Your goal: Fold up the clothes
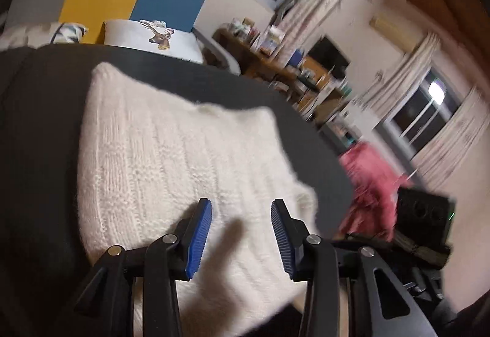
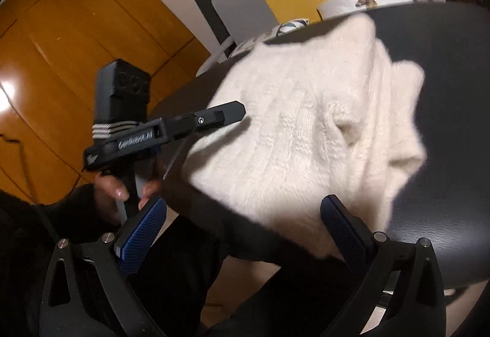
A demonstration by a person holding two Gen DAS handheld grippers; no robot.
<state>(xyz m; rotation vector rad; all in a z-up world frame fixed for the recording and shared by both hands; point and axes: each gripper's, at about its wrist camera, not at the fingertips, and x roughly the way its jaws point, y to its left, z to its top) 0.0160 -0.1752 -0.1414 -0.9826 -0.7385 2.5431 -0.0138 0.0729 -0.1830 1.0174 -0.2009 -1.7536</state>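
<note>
Chunky cream ribbed-knit sweater (image 1: 171, 159) lies folded into a thick pad on the round black table (image 1: 46, 122), near the table's front edge. I judge it soft, light, fuzzy and compressible; I'd pinch a doubled edge, not the flat face. Left gripper (image 1: 241, 233) hovers over the sweater, parted, empty. Right gripper (image 2: 242, 233) gapes wide at its near edge, empty. Only the right wrist view shows the loose flap toward the table's middle; only the left shows a pink garment (image 1: 370, 184) beyond the table.

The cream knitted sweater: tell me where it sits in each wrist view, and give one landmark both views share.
Left wrist view: the cream knitted sweater fills the centre-left, folded on the round black table.
Right wrist view: sweater at centre, slightly right.
Shared landmark: white deer-print cushion behind the table.
</note>
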